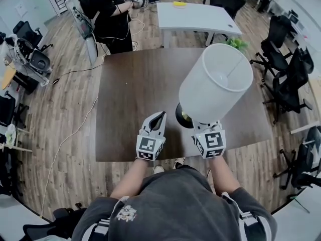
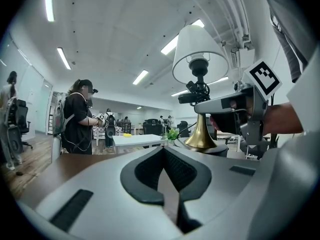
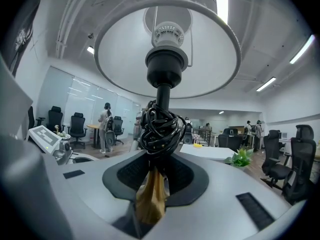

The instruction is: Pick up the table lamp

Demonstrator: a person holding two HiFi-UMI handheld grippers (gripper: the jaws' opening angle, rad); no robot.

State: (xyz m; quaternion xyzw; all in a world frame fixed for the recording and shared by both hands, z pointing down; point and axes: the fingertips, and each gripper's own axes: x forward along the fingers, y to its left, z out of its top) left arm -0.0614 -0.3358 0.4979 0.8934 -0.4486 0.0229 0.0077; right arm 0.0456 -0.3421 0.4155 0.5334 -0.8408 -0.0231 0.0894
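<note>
**Lamp clamped by its stem in the right gripper; left gripper closed on nothing**

Head view. Shows, right of centre, a table lamp [image 1: 215,82] with a white fabric shade, a brass stem and a dark round base, tilted with the shade's open top toward the camera. Sets it over the right half of a dark brown wooden table [image 1: 130,99], with the base peeking out at the shade's lower left. Cannot tell here whether the base touches the tabletop. Puts the right gripper [image 1: 199,125] directly below the shade, tips tucked under its lower edge. Puts the left gripper [image 1: 156,119] just left of the base, apart from the lamp. Adds a white rectangular table [image 1: 198,16] at top centre, a person [image 1: 103,9] in black at upper left, and black office chairs [image 1: 286,74] down the right edge.

Left gripper view. Shows both dark pads drawn together at lower centre with nothing between them. Shows the lamp upright, right of centre, with the right gripper clamped across its stem.

Right gripper view. Shows the pads clenched on the brass stem at lower centre. Shows a bundle of black cord [image 3: 161,129] wound round the stem just above the jaws. Fills the upper frame with the black socket and the shade's underside. Catches a small green plant [image 3: 242,157] at right.
</note>
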